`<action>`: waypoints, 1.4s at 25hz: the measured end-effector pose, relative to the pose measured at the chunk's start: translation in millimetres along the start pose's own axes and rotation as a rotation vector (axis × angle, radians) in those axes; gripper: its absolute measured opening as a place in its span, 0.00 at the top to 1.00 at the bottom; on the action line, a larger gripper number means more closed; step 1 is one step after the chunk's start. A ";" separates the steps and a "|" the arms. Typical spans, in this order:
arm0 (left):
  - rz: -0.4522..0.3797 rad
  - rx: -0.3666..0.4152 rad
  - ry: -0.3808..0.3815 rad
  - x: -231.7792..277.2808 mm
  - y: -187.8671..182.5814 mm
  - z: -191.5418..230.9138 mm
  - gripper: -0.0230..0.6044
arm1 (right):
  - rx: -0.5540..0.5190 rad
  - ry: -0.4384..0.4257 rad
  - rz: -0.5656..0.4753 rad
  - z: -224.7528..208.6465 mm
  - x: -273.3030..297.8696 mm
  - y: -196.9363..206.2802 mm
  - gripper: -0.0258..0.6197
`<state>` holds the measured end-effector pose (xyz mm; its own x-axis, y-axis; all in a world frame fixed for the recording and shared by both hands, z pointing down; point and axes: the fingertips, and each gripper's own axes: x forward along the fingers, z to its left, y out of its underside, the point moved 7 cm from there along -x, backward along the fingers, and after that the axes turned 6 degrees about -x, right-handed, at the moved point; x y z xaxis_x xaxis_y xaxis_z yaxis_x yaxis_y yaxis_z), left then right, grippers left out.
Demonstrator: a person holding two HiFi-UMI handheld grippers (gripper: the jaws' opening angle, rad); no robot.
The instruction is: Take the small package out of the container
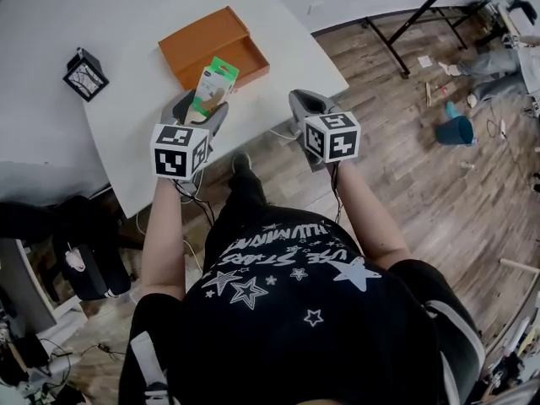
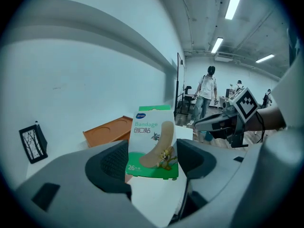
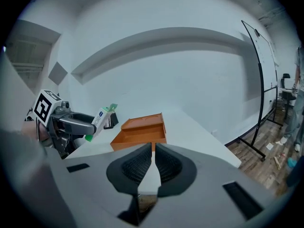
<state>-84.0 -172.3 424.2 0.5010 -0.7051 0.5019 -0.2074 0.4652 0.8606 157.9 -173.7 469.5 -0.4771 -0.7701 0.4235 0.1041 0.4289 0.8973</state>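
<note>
The package (image 2: 153, 141) held in the left claw (image 2: 152, 163) reads "Bandage", with "创口贴" just below it. "26" stands at its green lower corner, nearest the claw.

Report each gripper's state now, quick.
Left gripper: shut on the bandage pack.
Right gripper: shut, holding nothing.

On table (image 1: 278, 24), container (image 1: 207, 40); package (image 1: 214, 84) nearer.
</note>
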 end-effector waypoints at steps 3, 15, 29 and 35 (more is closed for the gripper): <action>-0.005 -0.020 -0.012 -17.5 11.6 -15.0 0.41 | 0.001 -0.016 0.002 7.0 -17.3 8.7 0.87; -0.001 -0.090 -0.062 -67.6 47.4 -55.3 0.41 | 0.015 -0.056 0.012 24.7 -64.5 38.3 0.88; -0.021 -0.110 -0.054 -85.8 59.9 -49.9 0.41 | 0.033 -0.014 0.011 33.2 -82.3 49.4 0.88; -0.016 -0.124 -0.045 -118.0 80.2 -36.1 0.41 | 0.017 -0.023 0.021 75.1 -83.4 52.4 0.88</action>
<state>-129.4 -32.4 430.9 0.4644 -0.7350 0.4941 -0.0926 0.5145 0.8525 137.6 -51.6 471.8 -0.4954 -0.7498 0.4387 0.0997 0.4526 0.8861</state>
